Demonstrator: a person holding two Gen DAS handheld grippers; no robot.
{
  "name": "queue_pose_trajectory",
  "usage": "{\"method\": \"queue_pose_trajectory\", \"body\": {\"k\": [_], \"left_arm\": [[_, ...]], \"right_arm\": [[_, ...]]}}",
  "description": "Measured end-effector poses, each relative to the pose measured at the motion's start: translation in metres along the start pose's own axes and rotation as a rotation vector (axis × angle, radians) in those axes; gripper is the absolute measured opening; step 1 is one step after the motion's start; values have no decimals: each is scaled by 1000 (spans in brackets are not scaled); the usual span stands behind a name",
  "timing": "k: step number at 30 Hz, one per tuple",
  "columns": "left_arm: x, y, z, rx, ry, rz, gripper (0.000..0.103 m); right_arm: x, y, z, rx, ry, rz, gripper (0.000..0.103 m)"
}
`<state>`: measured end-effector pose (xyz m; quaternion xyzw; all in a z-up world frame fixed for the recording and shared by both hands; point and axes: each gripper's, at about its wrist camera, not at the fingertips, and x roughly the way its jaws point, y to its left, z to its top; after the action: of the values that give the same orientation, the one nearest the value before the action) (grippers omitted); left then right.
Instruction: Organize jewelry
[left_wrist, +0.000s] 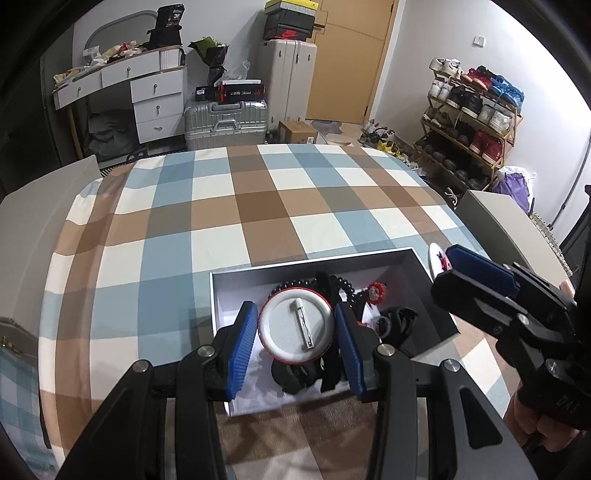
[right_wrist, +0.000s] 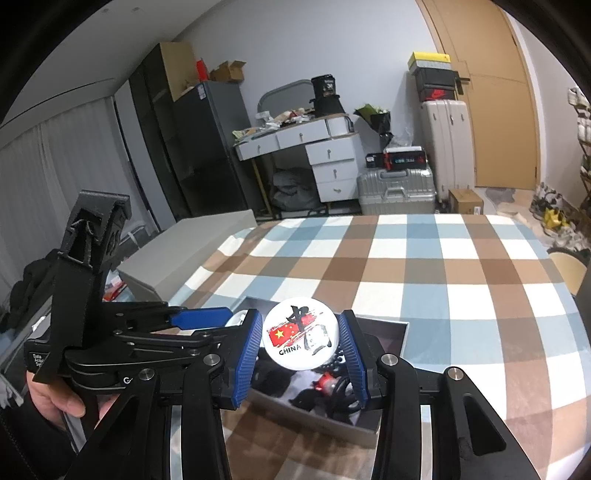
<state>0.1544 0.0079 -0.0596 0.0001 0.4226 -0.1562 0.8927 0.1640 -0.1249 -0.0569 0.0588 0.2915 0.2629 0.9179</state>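
Note:
My left gripper (left_wrist: 295, 314) is shut on a round red-rimmed badge (left_wrist: 295, 326), whose grey back and pin face me. It hangs over an open grey box (left_wrist: 314, 258). In the box lie a black bead bracelet (left_wrist: 341, 282), a red-and-white charm (left_wrist: 376, 291) and black hair ties (left_wrist: 397, 321). My right gripper (right_wrist: 300, 321) is shut on a white badge (right_wrist: 300, 332) with a red flag and "CHINA" on it, above the same box (right_wrist: 402, 328). In the left wrist view that white badge (left_wrist: 437, 258) shows at the box's right edge.
The box sits on a blue, brown and white checked cloth (left_wrist: 258, 206). White panels flank it on the left (left_wrist: 48, 199) and right (left_wrist: 495, 218). Beyond the far edge stand suitcases (left_wrist: 225, 122), a drawer desk (left_wrist: 155, 99) and a shoe rack (left_wrist: 472, 118).

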Motion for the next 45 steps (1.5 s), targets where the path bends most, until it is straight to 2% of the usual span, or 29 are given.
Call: {"method": "queue_pose_trajectory", "body": {"k": [8, 13, 17, 19, 21, 23, 26, 29, 35, 37, 39, 41, 45], "left_arm": [[15, 8, 0, -21, 31, -24, 37], [15, 8, 1, -26, 15, -49, 38], [19, 10, 1, -20, 4, -8, 38], [20, 12, -1, -25, 5, -19, 39], [17, 12, -2, -23, -3, -25, 42], [11, 10, -4, -15, -28, -9, 61], [5, 6, -5, -3, -51, 3, 63], [1, 4, -5, 8, -57, 20, 63], [-11, 0, -7, 11, -75, 49, 63], [-14, 0, -7, 12, -84, 76, 64], [-21, -1, -8, 11, -103, 90, 67], [-29, -2, -10, 3, -129, 107, 74], [-44, -1, -13, -20, -193, 142, 79]], "right_arm": [[19, -7, -5, -4, 40, -30, 42], [26, -9, -7, 7, 53, -40, 43], [31, -14, -8, 51, 76, -13, 44], [29, -16, -9, 59, 69, -17, 44], [23, -16, -11, 62, 54, -17, 44], [17, -15, -11, 63, 41, -26, 44], [9, -15, -11, 67, 21, -37, 48], [3, -13, -12, 58, 12, -62, 66], [-15, -5, -13, 34, -27, -64, 68], [-21, -2, -13, 25, -44, -66, 73], [-30, 3, -14, 15, -73, -70, 77], [-36, 6, -14, 8, -94, -71, 81], [-48, 11, -15, -8, -132, -80, 88]]}}
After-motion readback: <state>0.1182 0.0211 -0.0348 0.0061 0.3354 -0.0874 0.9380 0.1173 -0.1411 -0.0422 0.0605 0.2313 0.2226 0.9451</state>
